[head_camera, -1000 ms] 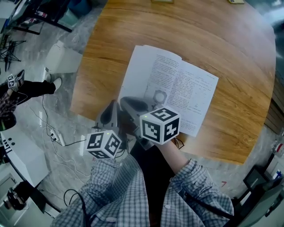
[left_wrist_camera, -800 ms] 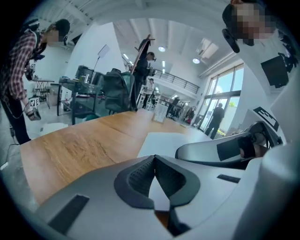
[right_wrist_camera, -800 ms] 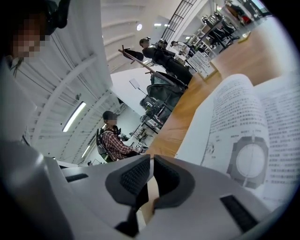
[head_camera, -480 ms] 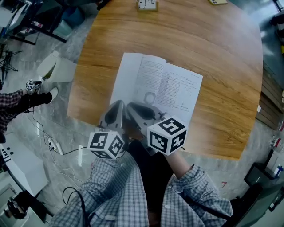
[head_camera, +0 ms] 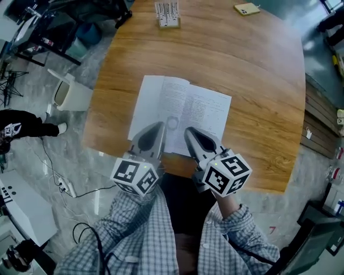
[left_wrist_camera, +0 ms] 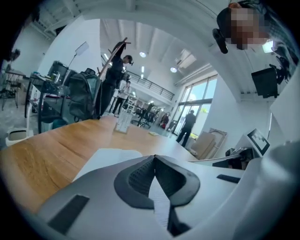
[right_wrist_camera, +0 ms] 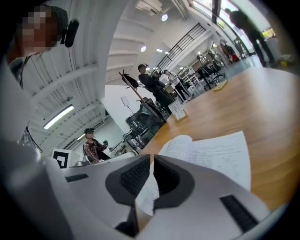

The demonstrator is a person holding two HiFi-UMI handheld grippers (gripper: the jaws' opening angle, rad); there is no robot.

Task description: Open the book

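Note:
The book (head_camera: 199, 110) lies open and flat on the wooden table (head_camera: 258, 70), printed pages up, a little ring-shaped mark near its spine. My left gripper (head_camera: 159, 125) hangs over the book's near left corner, shut and with nothing in it. My right gripper (head_camera: 188, 130) hovers over the near edge beside it, also shut and empty. In the left gripper view the jaw tips (left_wrist_camera: 153, 157) meet, with a white page (left_wrist_camera: 101, 157) beyond them. The right gripper view shows the pads (right_wrist_camera: 165, 176) nearly touching, with the open pages (right_wrist_camera: 213, 150) behind.
A small white card stand (head_camera: 167, 14) and a yellow flat object (head_camera: 246, 8) sit at the table's far edge. A white bin (head_camera: 70, 94) and cables (head_camera: 64, 185) are on the floor at left. A person's dark sleeve (head_camera: 27, 124) shows at far left.
Both grippers have drawn back toward the table's near edge, risen and spread apart. The book stays open and has not shifted on the table.

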